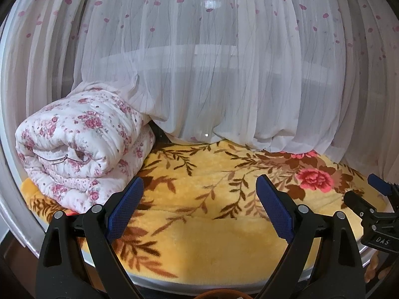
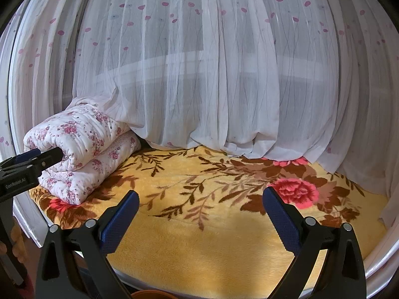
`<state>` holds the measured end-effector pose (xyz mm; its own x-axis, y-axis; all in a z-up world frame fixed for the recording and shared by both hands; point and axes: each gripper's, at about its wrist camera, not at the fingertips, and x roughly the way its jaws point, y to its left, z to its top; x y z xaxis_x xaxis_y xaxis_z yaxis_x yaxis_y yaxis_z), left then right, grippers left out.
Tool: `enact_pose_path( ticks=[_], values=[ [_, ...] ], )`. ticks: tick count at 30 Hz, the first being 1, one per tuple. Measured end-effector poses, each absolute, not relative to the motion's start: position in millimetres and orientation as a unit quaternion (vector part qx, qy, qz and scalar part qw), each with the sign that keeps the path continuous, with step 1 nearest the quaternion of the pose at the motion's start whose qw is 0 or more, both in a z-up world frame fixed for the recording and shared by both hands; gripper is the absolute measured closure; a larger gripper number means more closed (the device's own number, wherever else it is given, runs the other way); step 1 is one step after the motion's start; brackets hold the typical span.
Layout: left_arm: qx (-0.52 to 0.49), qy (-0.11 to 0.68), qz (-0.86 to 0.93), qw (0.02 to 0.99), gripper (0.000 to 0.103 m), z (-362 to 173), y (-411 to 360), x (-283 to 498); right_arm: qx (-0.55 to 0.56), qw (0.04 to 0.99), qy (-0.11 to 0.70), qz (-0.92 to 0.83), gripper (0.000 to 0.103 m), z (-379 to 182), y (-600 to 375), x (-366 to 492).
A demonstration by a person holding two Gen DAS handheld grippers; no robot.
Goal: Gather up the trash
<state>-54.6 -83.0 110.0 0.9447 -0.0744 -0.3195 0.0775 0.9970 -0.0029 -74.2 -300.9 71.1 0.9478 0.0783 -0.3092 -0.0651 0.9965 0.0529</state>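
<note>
No piece of trash shows in either view. My left gripper (image 1: 199, 182) hangs open over the front of a yellow floral blanket (image 1: 214, 244), with nothing between its blue-padded fingers. My right gripper (image 2: 200, 194) is also open and empty, over the same blanket (image 2: 212, 249). Each gripper appears in the other's view: the right gripper (image 1: 361, 186) at the far right edge, the left gripper (image 2: 47, 152) at the far left, in front of the quilt. A brown curved rim (image 1: 217, 294) peeks in at the bottom edge; what it belongs to I cannot tell.
A folded white quilt with pink flowers (image 1: 79, 147) lies on the blanket's left end. A sheer white curtain with pink petals (image 1: 224, 74) hangs along the back, its hem resting on the blanket. A white ledge (image 2: 379, 271) rims the platform's front.
</note>
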Motion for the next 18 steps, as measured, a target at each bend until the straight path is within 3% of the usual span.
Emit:
enact_pose_path(
  ticks=[18],
  values=[
    [0.005,0.139,-0.04,0.989,0.014,121.8,-85.2,-65.5,0.02,0.987,0.155,0.037,0.006,76.4,-305.2,-73.7]
  ],
)
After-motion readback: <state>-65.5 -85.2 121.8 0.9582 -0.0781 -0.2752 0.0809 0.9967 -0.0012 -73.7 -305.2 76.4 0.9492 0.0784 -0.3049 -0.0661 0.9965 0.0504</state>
